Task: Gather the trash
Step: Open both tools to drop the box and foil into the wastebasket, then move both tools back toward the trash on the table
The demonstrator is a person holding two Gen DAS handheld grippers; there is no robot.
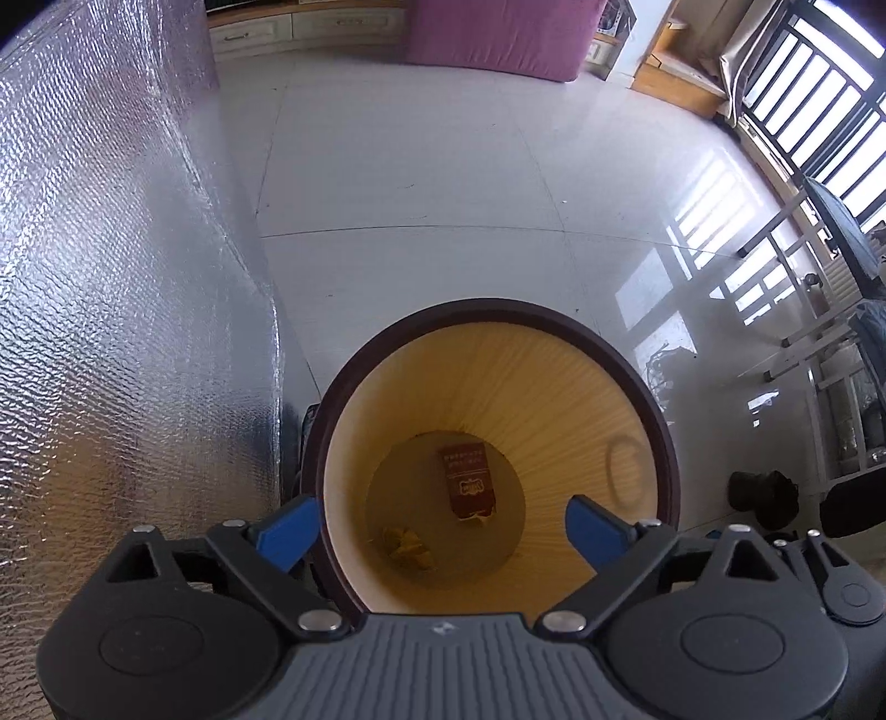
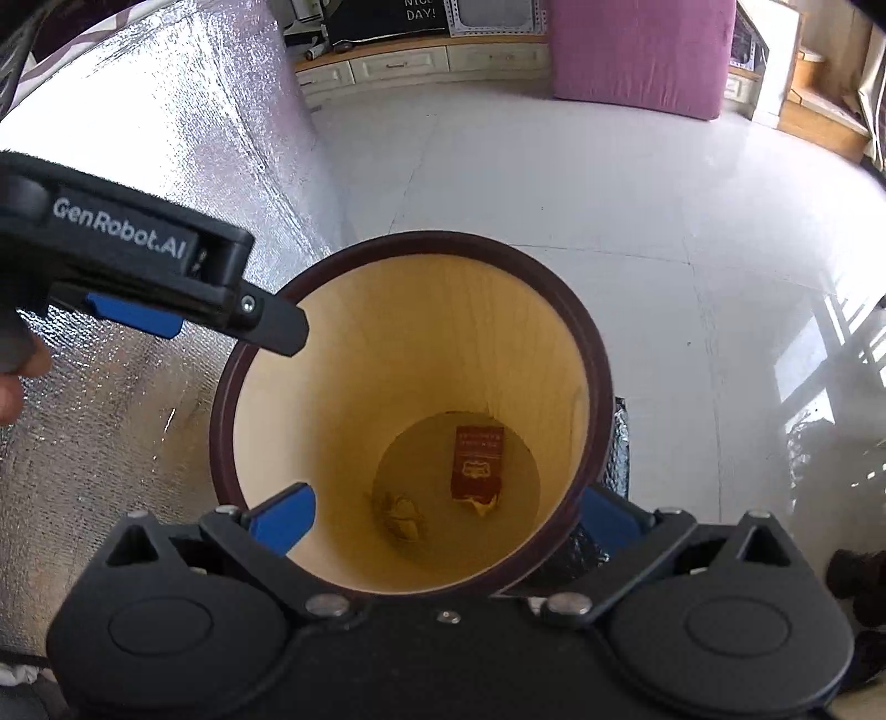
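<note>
A round wooden trash bin (image 1: 554, 399) with a pale yellow slatted inside and a dark brown rim stands on the glossy white tiled floor (image 1: 443, 166), just beside a tall surface wrapped in crinkled silver foil (image 1: 111, 277). Two pieces of trash lie on the bin's bottom: a dark red rectangular packet (image 1: 467, 481) with pale print, and a crumpled yellowish wrapper (image 1: 407, 547) near it, the two apart.

The red packet lies flat, its long axis running from the near side of the bin toward the far side in both views; its near end looks torn, with a pale scrap showing.

The left gripper (image 1: 443, 526) hangs above the bin mouth, its blue-padded fingers (image 1: 290, 531) spread wide with nothing between them. The right gripper (image 2: 443, 518) also hovers over the opening, fingers wide and empty; its right finger sits outside the rim, partly hidden behind it.

Only the right wrist view shows the left gripper from the side, a black body lettered "GenRobot.AI", reaching over the bin's left rim. Only the left wrist view shows the barred window (image 1: 819, 94) at the right. Both views show a pink upholstered block (image 2: 642, 50) and pale cabinet drawers (image 2: 398, 66) at the far wall.
</note>
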